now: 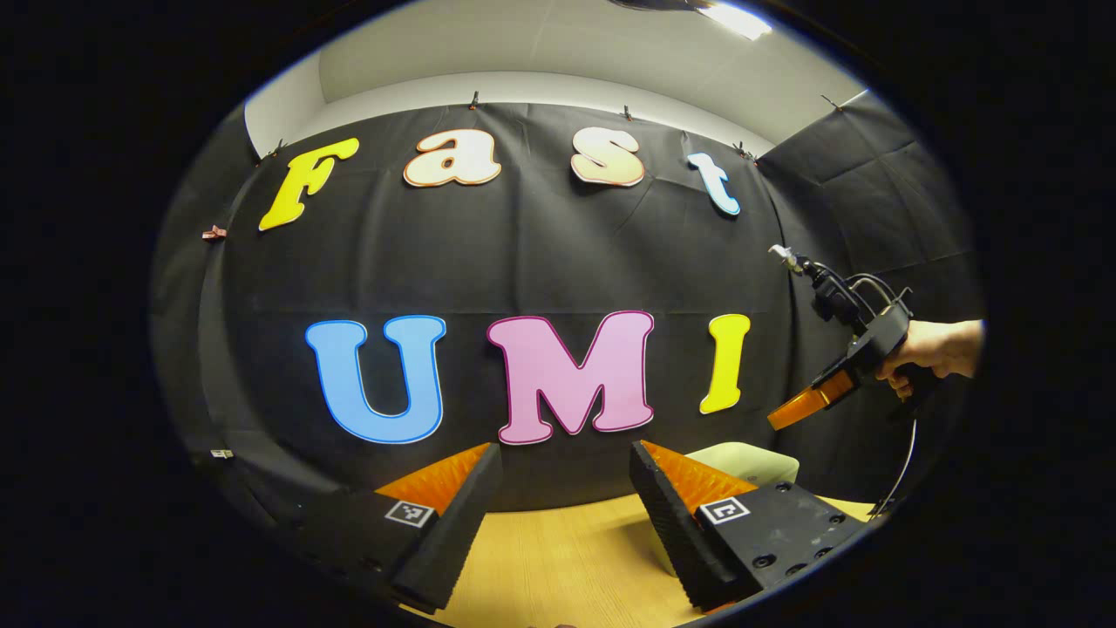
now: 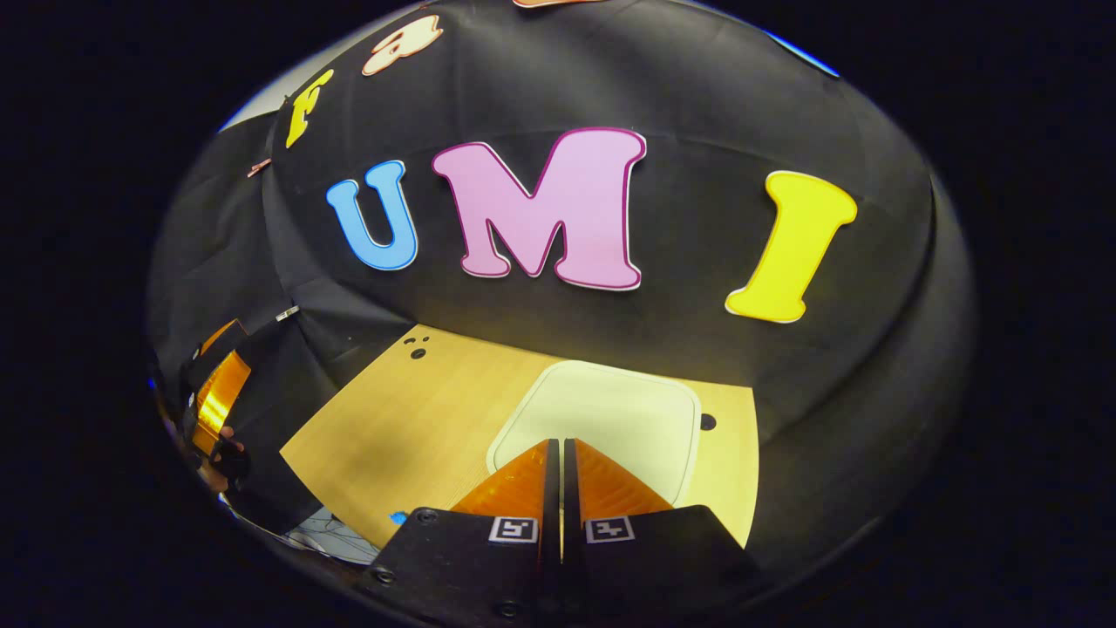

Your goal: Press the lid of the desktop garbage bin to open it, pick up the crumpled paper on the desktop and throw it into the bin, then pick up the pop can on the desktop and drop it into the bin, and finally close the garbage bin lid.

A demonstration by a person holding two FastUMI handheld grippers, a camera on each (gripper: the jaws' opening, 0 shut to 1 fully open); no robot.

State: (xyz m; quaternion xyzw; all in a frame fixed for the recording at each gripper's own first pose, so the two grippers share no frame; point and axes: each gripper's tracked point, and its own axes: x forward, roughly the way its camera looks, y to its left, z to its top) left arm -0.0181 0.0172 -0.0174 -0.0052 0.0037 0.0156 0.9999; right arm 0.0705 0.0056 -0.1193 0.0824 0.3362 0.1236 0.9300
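Wooden table (image 1: 558, 558) lay beneath my left gripper (image 1: 565, 499), fingers spread wide on nothing, the bin (image 1: 757, 460) just past the right finger. In the right gripper view my right gripper (image 2: 559, 471) was pinched nearly together, empty, its tips over the bin's closed lid (image 2: 610, 410).

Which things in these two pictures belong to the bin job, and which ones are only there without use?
For the job:
- pale cream plastic desktop bin with its flat lid down
- right gripper, fingers together above that lid
- left gripper, fingers apart, holding nothing

Only there:
- light wooden tabletop
- small round dark holes in the tabletop
- hand holding the right gripper
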